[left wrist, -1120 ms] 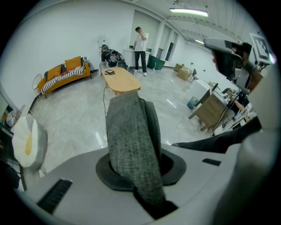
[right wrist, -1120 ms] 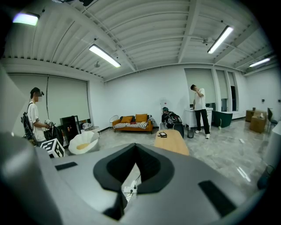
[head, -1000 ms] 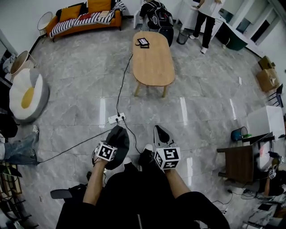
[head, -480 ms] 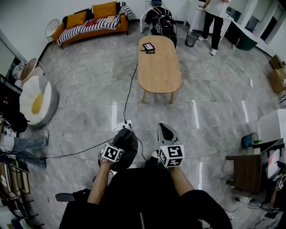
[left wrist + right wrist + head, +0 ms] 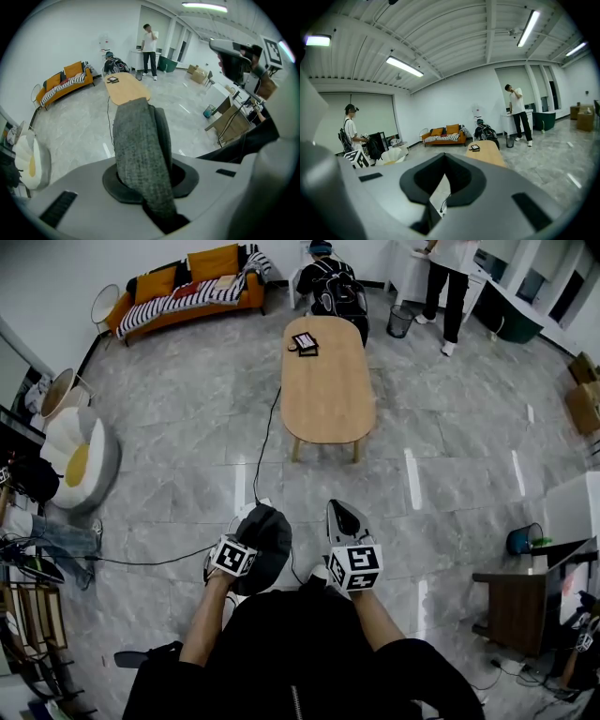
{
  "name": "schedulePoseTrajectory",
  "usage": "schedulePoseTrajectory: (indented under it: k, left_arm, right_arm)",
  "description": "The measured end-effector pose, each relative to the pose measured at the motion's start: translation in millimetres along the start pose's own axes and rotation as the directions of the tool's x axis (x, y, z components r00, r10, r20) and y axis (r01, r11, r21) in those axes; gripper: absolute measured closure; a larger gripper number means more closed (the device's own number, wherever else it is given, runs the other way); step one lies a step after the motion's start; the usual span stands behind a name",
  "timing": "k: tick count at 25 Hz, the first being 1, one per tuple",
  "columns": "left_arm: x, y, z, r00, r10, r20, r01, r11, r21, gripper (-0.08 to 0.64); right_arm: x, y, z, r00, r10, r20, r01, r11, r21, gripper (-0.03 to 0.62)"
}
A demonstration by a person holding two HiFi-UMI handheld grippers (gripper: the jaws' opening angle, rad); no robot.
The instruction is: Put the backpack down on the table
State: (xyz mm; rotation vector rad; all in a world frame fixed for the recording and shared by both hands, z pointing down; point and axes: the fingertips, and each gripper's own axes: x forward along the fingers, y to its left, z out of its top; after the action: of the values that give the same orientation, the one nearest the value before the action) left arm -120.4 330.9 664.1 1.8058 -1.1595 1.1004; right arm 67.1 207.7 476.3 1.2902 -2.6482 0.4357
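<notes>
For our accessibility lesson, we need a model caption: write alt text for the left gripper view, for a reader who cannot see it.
The left tool grips a strip of grey fabric that stands up between its jaws. Beyond lie an oval wooden table, an orange sofa and a standing person.

We're in an open office/lab-type room w/ a lounge corner: grey polished floor tiles (image 5: 169, 427), white walls, a ribbed ceiling w/ long strip lights (image 5: 404, 66). The furniture says shared workspace, not a home: 1 orange sofa (image 5: 187, 287) by the wall, 1 oval wooden table (image 5: 326, 381) mid-floor, a dark desk (image 5: 506, 587) w/ clutter at the side, cardboard boxes (image 5: 586, 381), a bin (image 5: 400, 322) & a cable (image 5: 265, 432) run across the floor. We also see 1 person (image 5: 448, 277) standing at the far end.
</notes>
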Motion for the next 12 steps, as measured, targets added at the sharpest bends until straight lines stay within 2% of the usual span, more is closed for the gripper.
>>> schedulePoseTrajectory:
  k: [5,12]
  left_arm:
    - [-1,-4,23,1.000,0.018,0.005,-0.018,1.000,0.001,0.480]
    - [-16,-1,71,0.995,0.067,0.079,-0.067,0.998,-0.008,0.480]
  right_arm:
    - [-2,-19,4,1.000,0.008,-0.008,-0.008,1.000,0.003,0.582]
    - [-2,-41,8,1.000,0.011,-0.014,-0.011,1.000,0.012,0.581]
